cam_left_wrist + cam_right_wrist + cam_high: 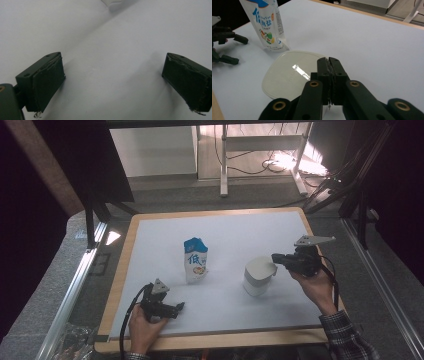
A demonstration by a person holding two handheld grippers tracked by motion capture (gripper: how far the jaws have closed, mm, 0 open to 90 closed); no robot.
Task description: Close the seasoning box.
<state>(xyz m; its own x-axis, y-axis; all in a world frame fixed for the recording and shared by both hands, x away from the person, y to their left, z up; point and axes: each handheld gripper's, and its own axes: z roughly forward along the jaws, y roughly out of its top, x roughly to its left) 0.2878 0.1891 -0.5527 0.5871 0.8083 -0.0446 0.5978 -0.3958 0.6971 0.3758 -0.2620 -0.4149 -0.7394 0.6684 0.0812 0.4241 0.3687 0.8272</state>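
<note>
While a person's two forearms come in from the near edge of a table covered by a white mat (235, 227), each hand holds a black two-jaw gripper. Toward the right edge of the mat stands a white lidded container (258, 276), its pale rounded-square lid (287, 75) lying flat on top. From the right, the right gripper (275, 258) meets the lid at its right rim; in the right gripper view its jaws stand pressed together just above the near edge of the lid, clenched, and whether the rim is pinched between them cannot be told. Near the middle of the mat, just left of the container and apart from it, a blue and white pouch (195, 259) with printed characters stands upright. At the near left corner of the mat, the left gripper (179, 309) lies low over the surface in the left hand (145, 330), pointing toward the right; its jaws are spread wide with nothing but bare mat between them, so it is released
</note>
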